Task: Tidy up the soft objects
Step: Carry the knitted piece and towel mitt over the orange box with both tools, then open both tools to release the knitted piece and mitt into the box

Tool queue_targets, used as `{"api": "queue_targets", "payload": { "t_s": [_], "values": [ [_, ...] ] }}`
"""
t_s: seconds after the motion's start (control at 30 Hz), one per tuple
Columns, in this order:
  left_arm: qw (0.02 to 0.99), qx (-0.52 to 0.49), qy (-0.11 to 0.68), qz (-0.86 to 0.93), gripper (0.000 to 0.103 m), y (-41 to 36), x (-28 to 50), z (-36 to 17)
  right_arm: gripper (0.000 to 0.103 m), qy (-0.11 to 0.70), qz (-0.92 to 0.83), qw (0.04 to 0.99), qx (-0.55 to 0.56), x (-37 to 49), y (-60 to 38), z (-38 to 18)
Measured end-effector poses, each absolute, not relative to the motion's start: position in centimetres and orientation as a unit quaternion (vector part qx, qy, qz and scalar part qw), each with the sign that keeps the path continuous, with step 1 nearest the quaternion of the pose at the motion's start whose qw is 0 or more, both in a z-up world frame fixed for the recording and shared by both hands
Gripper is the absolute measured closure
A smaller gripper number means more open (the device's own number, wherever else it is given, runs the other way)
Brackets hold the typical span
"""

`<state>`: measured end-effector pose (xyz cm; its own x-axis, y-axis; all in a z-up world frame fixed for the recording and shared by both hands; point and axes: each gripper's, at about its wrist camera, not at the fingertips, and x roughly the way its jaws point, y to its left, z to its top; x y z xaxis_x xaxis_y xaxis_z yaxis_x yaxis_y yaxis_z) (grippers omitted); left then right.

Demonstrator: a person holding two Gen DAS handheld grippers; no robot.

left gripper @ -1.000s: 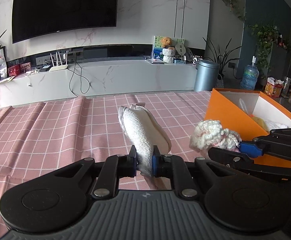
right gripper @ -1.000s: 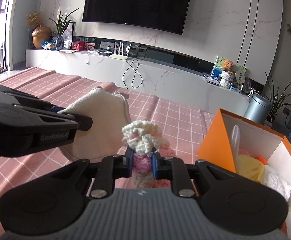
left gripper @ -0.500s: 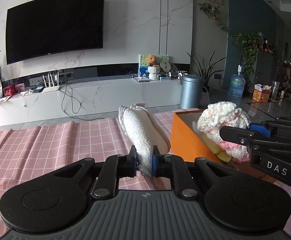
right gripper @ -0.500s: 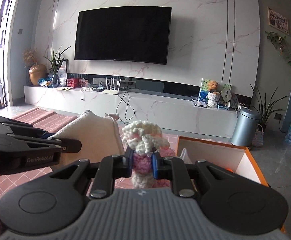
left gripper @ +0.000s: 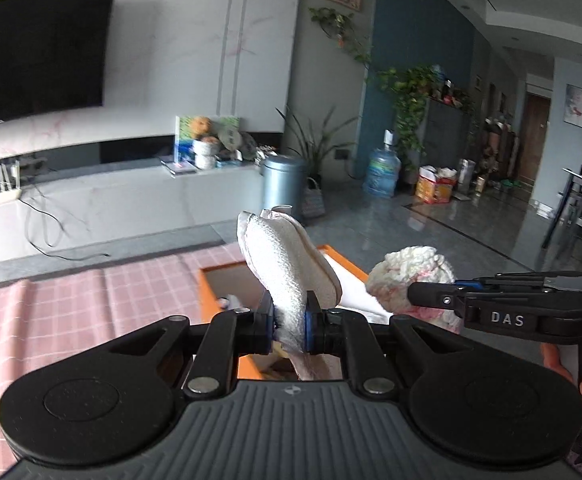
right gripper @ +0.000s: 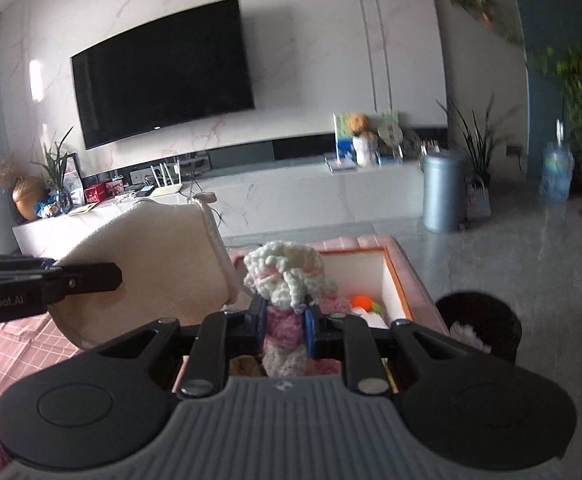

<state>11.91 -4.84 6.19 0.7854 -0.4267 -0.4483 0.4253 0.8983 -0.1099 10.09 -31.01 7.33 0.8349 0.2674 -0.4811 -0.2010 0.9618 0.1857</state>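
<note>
My left gripper is shut on a cream-and-grey soft pad, held upright over the orange box. My right gripper is shut on a white-and-pink crocheted piece, held above the same box. The box has white inner walls and holds an orange soft item and other soft things. In the left wrist view the crocheted piece and right gripper sit to the right of the pad. In the right wrist view the pad is at the left.
The box stands at the right end of a table with a pink checked cloth. A black bin sits on the floor beside the table. A TV wall, a white console and a grey can lie beyond.
Both grippers have swung right and moved over the orange box, each still holding its item. The views now look down into the box from above its near edge.
</note>
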Motion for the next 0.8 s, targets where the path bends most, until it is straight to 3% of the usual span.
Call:
{"api": "queue_targets", "payload": {
  "t_s": [0.57,0.67,0.8],
  "values": [
    [0.905,0.036,0.358,-0.227,0.087,-9.6,15.3,-1.6,0.085,0.365,0.087,0.927,0.001,15.5,-30.0,0.3],
    [0.904,0.062,0.363,-0.215,0.083,-10.3,15.2,-1.7,0.081,0.38,0.085,0.921,-0.012,16.1,-29.7,-0.2],
    [0.904,0.104,0.363,-0.202,0.071,-11.1,14.6,-1.7,0.075,0.394,0.093,0.914,-0.011,16.3,-29.6,-0.8]
  ]
}}
